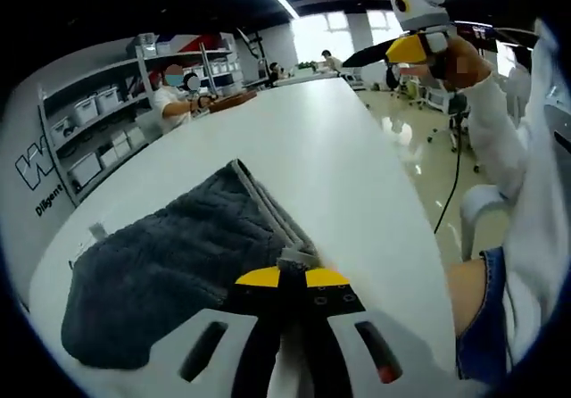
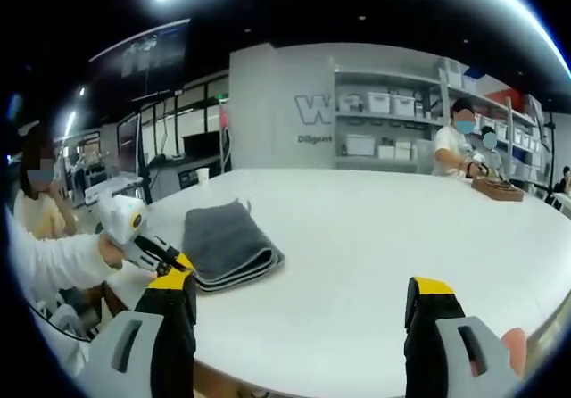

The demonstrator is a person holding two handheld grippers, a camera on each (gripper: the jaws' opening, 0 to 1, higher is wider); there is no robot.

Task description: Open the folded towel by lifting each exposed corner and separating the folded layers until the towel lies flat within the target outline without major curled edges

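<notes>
A dark grey towel [image 1: 178, 255] lies folded in layers on the white table [image 1: 357, 175], near its edge. In the left gripper view my left gripper [image 1: 293, 273] has its yellow tips together at the towel's near corner, with a bit of the layered edge pinched between them. The right gripper view shows the same towel [image 2: 223, 233], with the left gripper [image 2: 178, 262] at its front corner, held by a white-sleeved hand. My right gripper [image 2: 301, 295] stands open above the bare table [image 2: 375, 237], to the right of the towel. From the left view, the right gripper [image 1: 412, 48] is raised high off the table.
At the table's far end people sit by a brown tray [image 2: 498, 188]. Shelves with white bins [image 2: 384, 126] line the wall behind. Another person [image 2: 40, 197] sits off the table's left side. The table edge [image 1: 419, 228] runs close by the towel.
</notes>
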